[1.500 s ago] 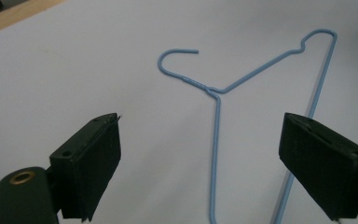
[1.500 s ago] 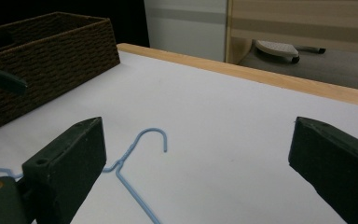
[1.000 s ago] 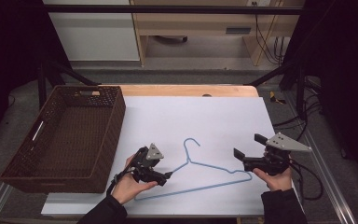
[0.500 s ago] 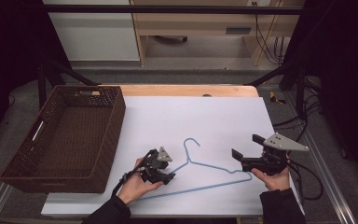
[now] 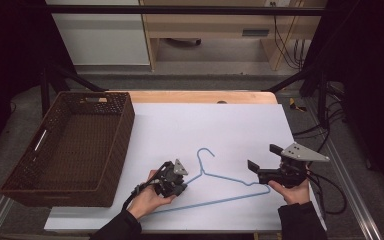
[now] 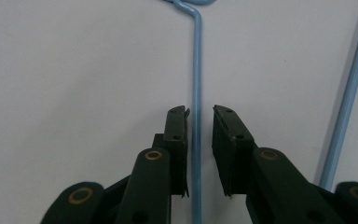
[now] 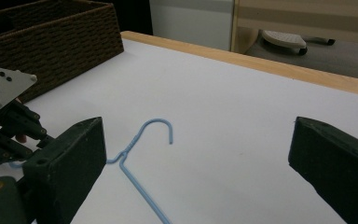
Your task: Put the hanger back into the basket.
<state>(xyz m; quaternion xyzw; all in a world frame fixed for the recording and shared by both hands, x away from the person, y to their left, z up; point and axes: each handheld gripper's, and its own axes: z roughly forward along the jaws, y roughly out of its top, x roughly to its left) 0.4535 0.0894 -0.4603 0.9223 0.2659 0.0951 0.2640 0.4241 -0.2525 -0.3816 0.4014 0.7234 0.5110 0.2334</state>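
Note:
A light blue wire hanger (image 5: 230, 178) lies flat on the white table top (image 5: 205, 125), hook pointing away from me. My left gripper (image 5: 181, 187) is down over its left arm. In the left gripper view the wire (image 6: 196, 70) runs between the two jaws of the left gripper (image 6: 199, 112); they have just been closing, and a small gap still shows on each side of the wire. My right gripper (image 5: 263, 157) hovers by the hanger's right corner, jaws wide apart and nothing between them. The right gripper view looks past those jaws (image 7: 196, 135) at the hook (image 7: 158, 126).
A dark brown wicker basket (image 5: 122, 132) stands on the table's left side, with nothing visible inside; it shows again as the basket (image 7: 51, 32) at the far left. The wooden table edge (image 5: 200, 97) runs along the back. Cables trail off to the right.
My left gripper has shifted right and sunk onto the hanger's left arm, and its jaws have narrowed around the wire. The right gripper has kept still.

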